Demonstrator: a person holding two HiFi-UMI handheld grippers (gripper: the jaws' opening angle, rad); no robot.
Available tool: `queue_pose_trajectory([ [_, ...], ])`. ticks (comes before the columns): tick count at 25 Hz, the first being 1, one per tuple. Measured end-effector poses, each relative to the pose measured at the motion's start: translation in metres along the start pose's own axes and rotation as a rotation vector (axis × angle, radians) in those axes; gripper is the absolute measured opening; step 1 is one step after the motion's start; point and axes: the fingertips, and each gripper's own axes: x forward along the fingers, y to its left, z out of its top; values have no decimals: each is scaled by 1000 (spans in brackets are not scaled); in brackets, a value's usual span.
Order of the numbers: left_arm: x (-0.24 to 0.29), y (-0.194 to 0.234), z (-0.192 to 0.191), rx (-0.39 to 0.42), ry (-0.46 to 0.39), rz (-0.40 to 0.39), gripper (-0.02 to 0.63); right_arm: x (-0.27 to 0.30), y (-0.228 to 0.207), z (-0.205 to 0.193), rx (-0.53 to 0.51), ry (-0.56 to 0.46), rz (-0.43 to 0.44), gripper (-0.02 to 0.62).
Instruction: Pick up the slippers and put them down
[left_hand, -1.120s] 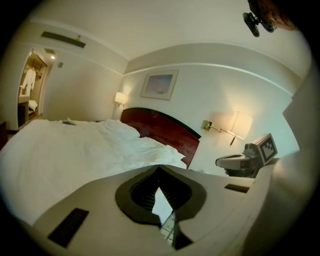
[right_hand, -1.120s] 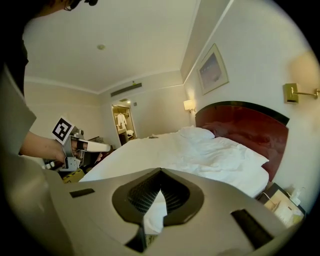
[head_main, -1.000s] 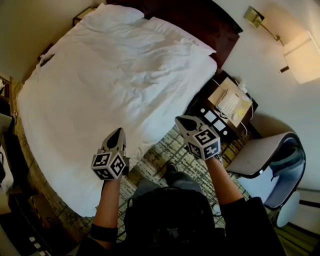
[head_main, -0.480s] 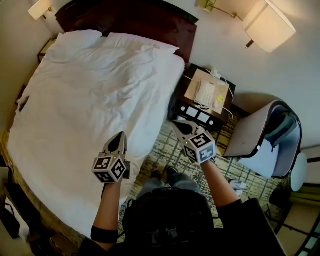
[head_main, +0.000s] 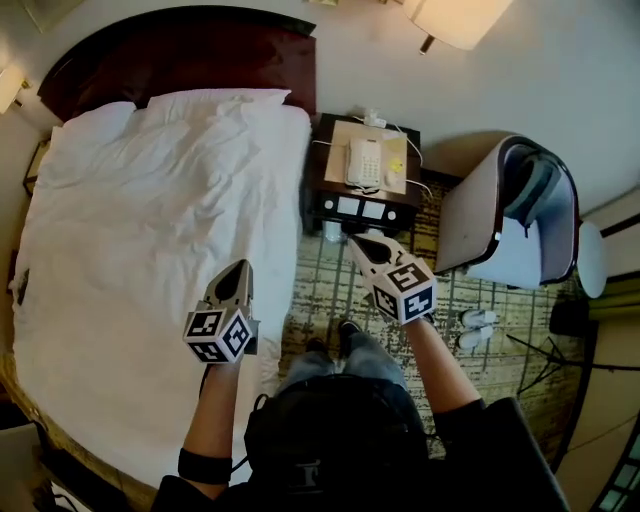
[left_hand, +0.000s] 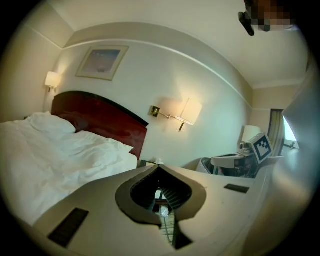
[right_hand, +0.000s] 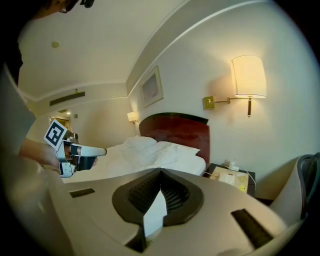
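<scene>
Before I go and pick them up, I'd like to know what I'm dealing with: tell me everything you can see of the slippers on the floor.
The slippers are a white pair. They show only in the head view, and small there. They lie side by side, close together, flat on the patterned carpet, near the grey armchair and to the right of the person's right arm. Their material and make are too small to tell. Only the carpet touches them, and whether the two touch each other cannot be told.
</scene>
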Motion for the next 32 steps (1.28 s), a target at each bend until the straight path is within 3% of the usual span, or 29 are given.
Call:
queue_pose_trajectory([
  [8, 46, -66, -12, 59, 50, -156, 2, -72, -53, -17, 56, -35, -182, 6],
  [15, 88, -145, -26, 98, 79, -226, 2, -137, -119, -48, 112, -48, -273, 6],
  [26, 119, -234, -34, 121, 84, -212, 2, -191, -187, -66, 134, -51, -241, 6],
  [32, 127, -264, -38, 136, 74, -166, 2, -204, -212, -74, 134, -57, -196, 6],
])
